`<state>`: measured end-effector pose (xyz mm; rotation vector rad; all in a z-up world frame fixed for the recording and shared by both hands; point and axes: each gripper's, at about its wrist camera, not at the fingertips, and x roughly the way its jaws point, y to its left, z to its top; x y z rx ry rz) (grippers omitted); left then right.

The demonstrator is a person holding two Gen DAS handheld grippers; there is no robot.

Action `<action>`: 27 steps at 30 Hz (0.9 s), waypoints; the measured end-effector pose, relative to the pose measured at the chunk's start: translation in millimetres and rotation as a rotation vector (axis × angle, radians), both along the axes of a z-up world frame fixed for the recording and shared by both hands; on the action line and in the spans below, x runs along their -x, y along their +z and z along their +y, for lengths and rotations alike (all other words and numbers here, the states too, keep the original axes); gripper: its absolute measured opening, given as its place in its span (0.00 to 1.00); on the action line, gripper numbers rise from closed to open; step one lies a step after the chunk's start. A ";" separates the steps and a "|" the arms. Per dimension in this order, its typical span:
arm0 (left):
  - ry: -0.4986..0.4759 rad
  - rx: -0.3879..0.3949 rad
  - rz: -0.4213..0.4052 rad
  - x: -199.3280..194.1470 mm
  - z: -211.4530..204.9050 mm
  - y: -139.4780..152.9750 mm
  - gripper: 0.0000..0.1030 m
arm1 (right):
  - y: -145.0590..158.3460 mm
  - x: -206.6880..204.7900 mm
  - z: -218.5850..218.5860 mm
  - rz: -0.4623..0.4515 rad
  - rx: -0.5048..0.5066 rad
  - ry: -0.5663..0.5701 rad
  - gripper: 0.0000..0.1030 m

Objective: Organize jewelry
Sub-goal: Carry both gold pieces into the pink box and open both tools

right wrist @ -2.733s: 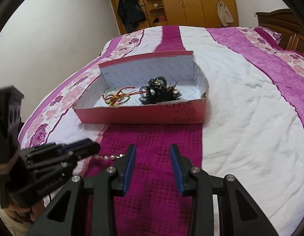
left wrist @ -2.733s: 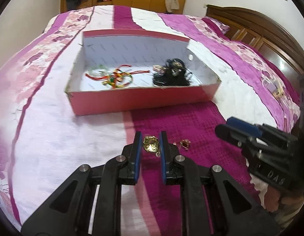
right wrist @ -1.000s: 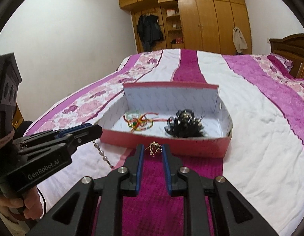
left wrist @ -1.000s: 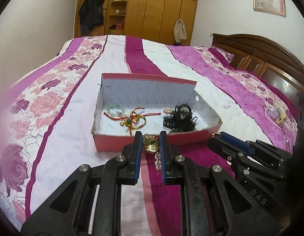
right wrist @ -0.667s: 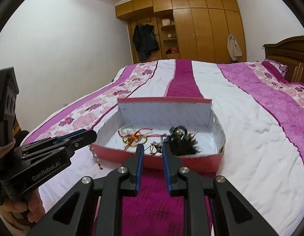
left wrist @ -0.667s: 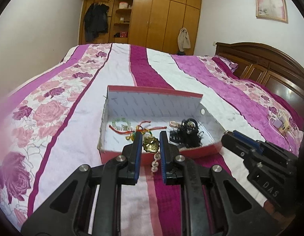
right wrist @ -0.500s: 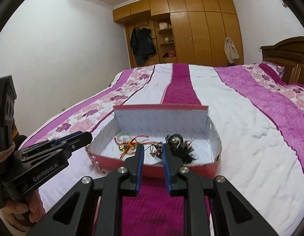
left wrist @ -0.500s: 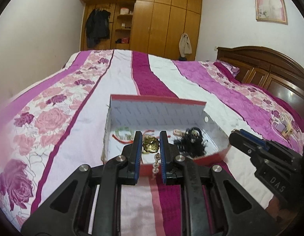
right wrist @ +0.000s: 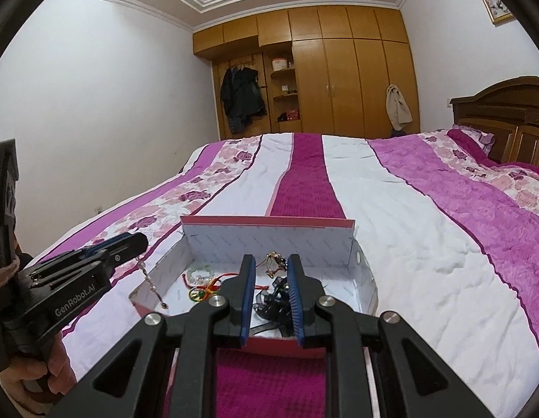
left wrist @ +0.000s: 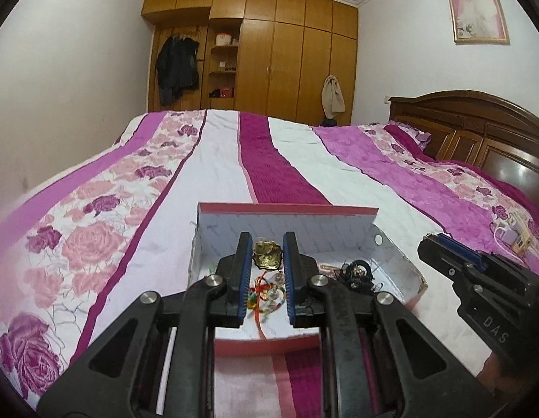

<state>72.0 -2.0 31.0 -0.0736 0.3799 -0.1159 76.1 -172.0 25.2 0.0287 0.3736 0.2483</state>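
The left gripper has its blue-padded fingers pinching a gold pendant, from which a short beaded chain hangs below the fingertips, seen from the right wrist dangling over the near left corner of the box. The right gripper has its fingers drawn in on a small gold wire ornament, held right at the tips. Both grippers sit above the near part of an open pink cardboard box with a white lining, which lies on a bed spread with a magenta, white and rose-patterned quilt. Just beyond and below the left fingers, inside the box, lies a tangle of red, yellow and green cord bracelets; a pale green bead bracelet lies to the left of the right fingers. Beneath and just past the right fingers sits a black lace hair ornament. Far beyond the fingertips of both stands a wooden wardrobe with a dark coat hanging in its open bay.
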 end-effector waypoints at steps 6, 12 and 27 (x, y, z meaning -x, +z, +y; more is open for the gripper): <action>0.001 0.018 -0.008 -11.9 -0.8 -0.5 0.09 | -3.9 -12.5 -1.4 -0.011 0.012 -0.017 0.20; 0.007 0.018 -0.013 -26.7 -2.4 -2.5 0.09 | -8.1 -26.9 -4.8 -0.009 0.010 -0.034 0.20; 0.048 0.018 0.110 -66.1 -1.5 -40.6 0.09 | -35.5 -68.3 -3.8 0.069 0.039 -0.048 0.20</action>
